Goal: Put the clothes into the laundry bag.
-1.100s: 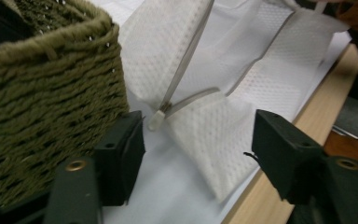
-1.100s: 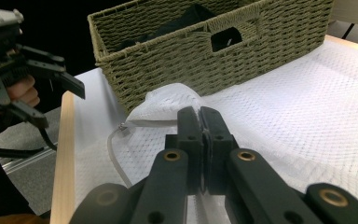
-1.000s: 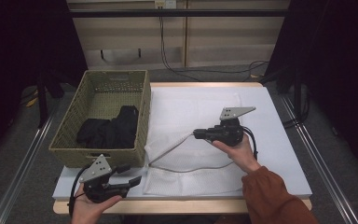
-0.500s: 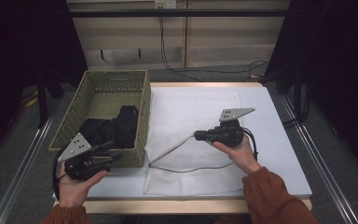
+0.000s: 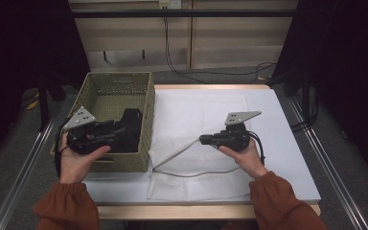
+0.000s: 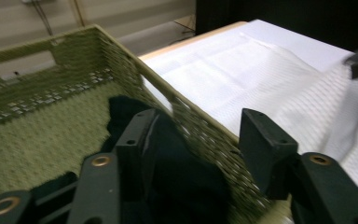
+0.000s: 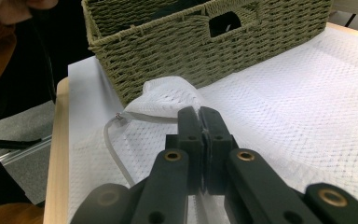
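Rough woven wicker basket (image 5: 108,91), soft black cloth (image 6: 186,182), white mesh bag (image 7: 279,107), matt plastic fingers (image 7: 189,128).

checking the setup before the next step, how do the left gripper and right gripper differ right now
The left gripper is over the green wicker basket, jaws apart above the black garment; its jaws have just been opening. The right gripper is low over the table, jaws shut on the white mesh bag. Both are black, two-jawed and hand-held.
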`<state>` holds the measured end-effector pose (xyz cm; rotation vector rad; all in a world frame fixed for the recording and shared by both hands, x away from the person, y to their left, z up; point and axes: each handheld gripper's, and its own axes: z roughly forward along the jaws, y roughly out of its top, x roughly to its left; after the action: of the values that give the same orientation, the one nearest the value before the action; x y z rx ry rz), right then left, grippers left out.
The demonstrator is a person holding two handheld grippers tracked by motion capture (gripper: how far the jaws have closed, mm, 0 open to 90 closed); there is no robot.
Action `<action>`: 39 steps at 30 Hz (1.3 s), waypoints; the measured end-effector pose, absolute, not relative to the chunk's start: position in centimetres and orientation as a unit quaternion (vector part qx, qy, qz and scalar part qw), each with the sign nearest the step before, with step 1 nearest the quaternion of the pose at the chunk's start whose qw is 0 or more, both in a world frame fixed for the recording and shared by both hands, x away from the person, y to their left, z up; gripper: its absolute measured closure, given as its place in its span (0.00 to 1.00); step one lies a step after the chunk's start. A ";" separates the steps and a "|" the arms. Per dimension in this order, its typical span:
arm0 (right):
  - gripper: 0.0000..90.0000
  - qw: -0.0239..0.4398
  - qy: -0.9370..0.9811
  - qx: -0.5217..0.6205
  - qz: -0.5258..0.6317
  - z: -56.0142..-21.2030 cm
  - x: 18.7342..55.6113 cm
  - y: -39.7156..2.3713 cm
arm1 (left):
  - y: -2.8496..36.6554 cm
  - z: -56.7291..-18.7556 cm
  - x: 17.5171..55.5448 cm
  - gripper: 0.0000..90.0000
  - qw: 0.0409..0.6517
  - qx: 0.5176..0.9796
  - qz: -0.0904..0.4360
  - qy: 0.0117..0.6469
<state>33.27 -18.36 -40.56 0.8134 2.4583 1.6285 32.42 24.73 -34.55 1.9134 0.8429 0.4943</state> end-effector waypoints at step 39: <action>0.98 0.036 0.805 0.273 0.525 -41.0 33.6 -18.4 | 21.7 -39.5 42.7 0.23 0.323 0.843 0.150 0.402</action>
<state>33.61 -18.45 -41.01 0.8388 2.4735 1.6142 42.65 21.73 -39.47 2.2133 1.0564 0.3944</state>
